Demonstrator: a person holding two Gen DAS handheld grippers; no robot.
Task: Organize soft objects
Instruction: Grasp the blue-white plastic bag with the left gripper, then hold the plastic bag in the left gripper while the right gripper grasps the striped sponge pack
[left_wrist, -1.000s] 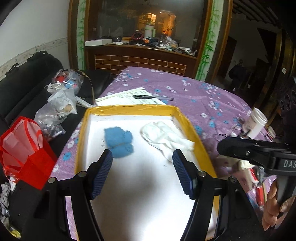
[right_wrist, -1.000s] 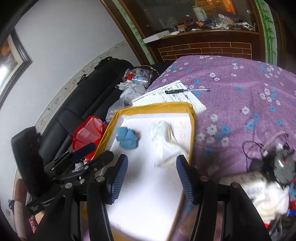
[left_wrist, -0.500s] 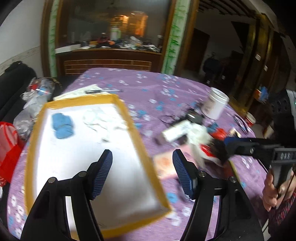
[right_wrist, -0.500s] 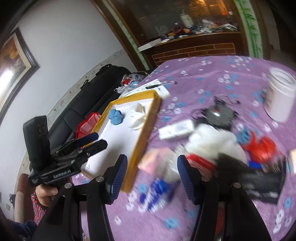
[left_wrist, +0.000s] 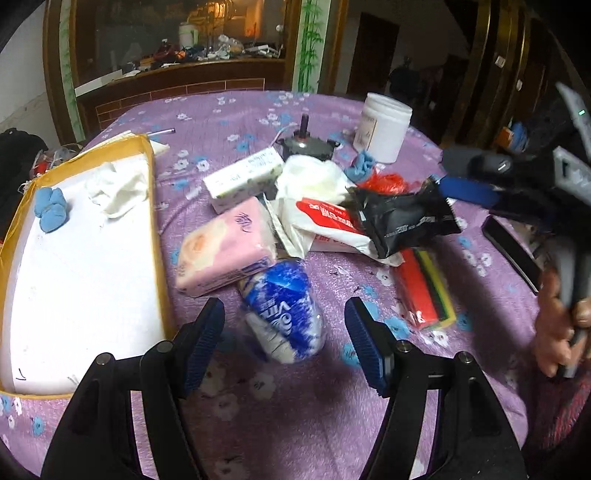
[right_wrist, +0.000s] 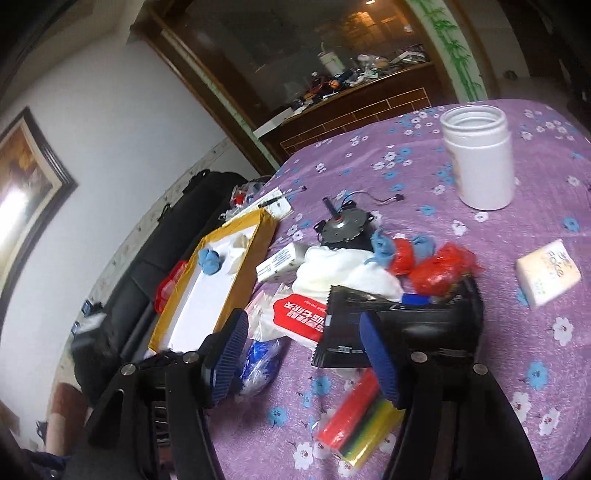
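Note:
A yellow-rimmed tray (left_wrist: 155, 206) (right_wrist: 243, 273) holds a blue soft ball (left_wrist: 51, 210) and a white cloth (left_wrist: 118, 188). To its right is a pile: pink tissue pack (left_wrist: 221, 251), blue-and-white tissue pack (left_wrist: 284, 314), white cloth (left_wrist: 314, 181), red-and-white packet (right_wrist: 299, 310), black packet (right_wrist: 369, 325), coloured sponges (right_wrist: 354, 424). My left gripper (left_wrist: 284, 343) is open above the blue-and-white pack, pads clear of it. My right gripper (right_wrist: 303, 350) hovers over the red-and-white and black packets, its jaws opening and holding nothing.
On the purple flowered cloth stand a white jar (right_wrist: 480, 162) and a small motor (right_wrist: 343, 225). Blue socks (right_wrist: 384, 243), red plastic (right_wrist: 439, 269), a white box (left_wrist: 247, 177) and a lone tissue pack (right_wrist: 546, 273) lie around. A black sofa with bags is left of the table.
Both grippers have swung right, from over the tray to over the pile of packets. The right jaws have widened a little. Nothing was picked up.

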